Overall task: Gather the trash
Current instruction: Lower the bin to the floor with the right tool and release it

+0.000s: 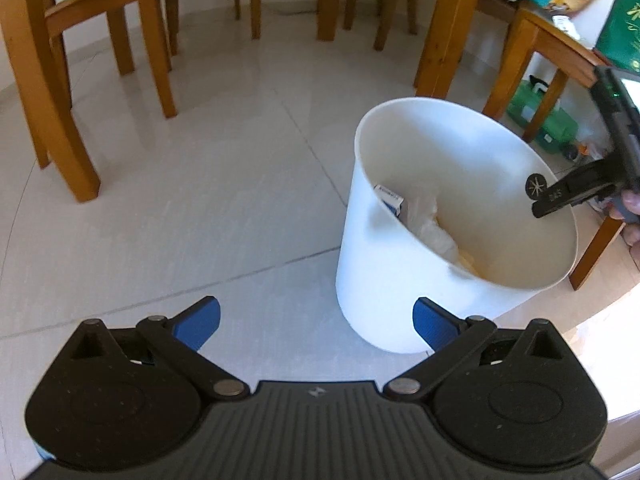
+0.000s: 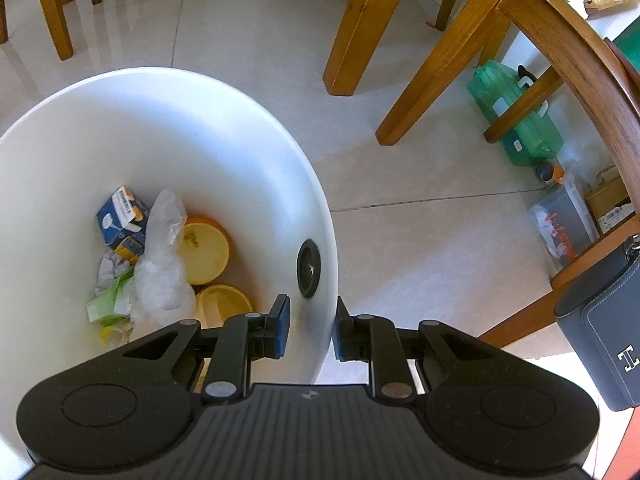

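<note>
White bin (image 1: 404,272) stands on the tiled floor (image 1: 200,200), tilted in the left wrist view, with the near rim lower. Contents seen from the right wrist view: blue-and-white carton (image 2: 120,216), crumpled clear plastic bag (image 2: 160,272), two orange round lids or dishes (image 2: 208,252), green-and-white wrapper (image 2: 108,300), scraps of paper. Trash is thus already collected in the bin; judged well advanced. No loose trash is seen on the visible floor, so what is left cannot be settled from these views.

Right hand-held gripper (image 2: 310,330): jaws drawn close together across the bin's rim, one pad inside the wall, one outside. The wall lies between them; it is judged clamped on the rim, though a sliver of gap at the inner pad cannot be ruled out. A black round fitting (image 2: 308,268) is set in the wall just beyond the pads. The same gripper is seen at the far rim in the left wrist view (image 1: 538,196), with part of a hand behind it.

Left hand-held gripper (image 1: 316,324): jaws wide apart, nothing between them; held over bare floor just beside the bin's base.

Surroundings: wooden chair legs (image 1: 72,120) and table legs (image 2: 360,28) ring the bin closely. A green plastic container (image 2: 516,116) and a clear box (image 2: 560,228) are stowed under the tabletop (image 2: 568,32). A grey case (image 2: 604,340) stands at the right. The furniture legs are judged the main obstruction if the bin is to be carried or dragged.
</note>
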`<state>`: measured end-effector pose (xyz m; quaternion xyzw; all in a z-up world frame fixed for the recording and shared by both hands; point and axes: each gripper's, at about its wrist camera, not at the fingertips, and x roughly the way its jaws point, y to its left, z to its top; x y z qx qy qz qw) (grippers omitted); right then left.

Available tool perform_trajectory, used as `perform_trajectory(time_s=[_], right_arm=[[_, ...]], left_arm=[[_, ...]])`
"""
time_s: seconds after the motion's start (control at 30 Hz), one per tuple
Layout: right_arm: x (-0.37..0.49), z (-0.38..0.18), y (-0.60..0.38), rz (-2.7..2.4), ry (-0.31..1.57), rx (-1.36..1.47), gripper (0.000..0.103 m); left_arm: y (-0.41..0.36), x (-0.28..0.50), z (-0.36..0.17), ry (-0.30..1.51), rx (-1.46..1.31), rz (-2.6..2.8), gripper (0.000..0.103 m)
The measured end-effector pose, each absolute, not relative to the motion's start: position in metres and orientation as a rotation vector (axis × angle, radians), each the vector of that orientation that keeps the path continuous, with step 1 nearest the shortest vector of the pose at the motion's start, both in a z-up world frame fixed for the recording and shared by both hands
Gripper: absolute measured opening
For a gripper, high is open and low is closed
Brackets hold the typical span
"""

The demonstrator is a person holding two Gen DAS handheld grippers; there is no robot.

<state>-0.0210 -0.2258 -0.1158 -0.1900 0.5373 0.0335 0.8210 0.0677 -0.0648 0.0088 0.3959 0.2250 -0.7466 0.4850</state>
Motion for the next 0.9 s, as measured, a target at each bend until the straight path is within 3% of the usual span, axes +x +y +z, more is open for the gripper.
perform_trajectory(time_s=[0.27, 0.37, 0.43, 0.63, 0.9], right_arm=[[-0.040, -0.099, -0.230, 0.120, 1.194, -0.369, 0.027], [-0.049, -0.090, -0.233, 0.153, 1.221, -0.317, 0.038], [-0.055, -0.083, -0.234, 0.172, 1.236, -0.292, 0.061], [-0.071, -0.057, -0.236, 0.198, 1.241, -0.226, 0.100], [-0.102, -0.023, -0.233, 0.163, 1.228, -0.244, 0.103]], left_arm=[[-0.058, 0.059, 0.024, 0.553, 1.000, -1.803, 0.102], [-0.055, 0.054, 0.034, 0.531, 1.006, -1.804, 0.102], [-0.053, 0.051, 0.041, 0.519, 1.012, -1.806, 0.102], [-0.051, 0.044, 0.055, 0.532, 1.015, -1.793, 0.102], [-0.042, 0.031, 0.073, 0.443, 1.046, -1.778, 0.102]])
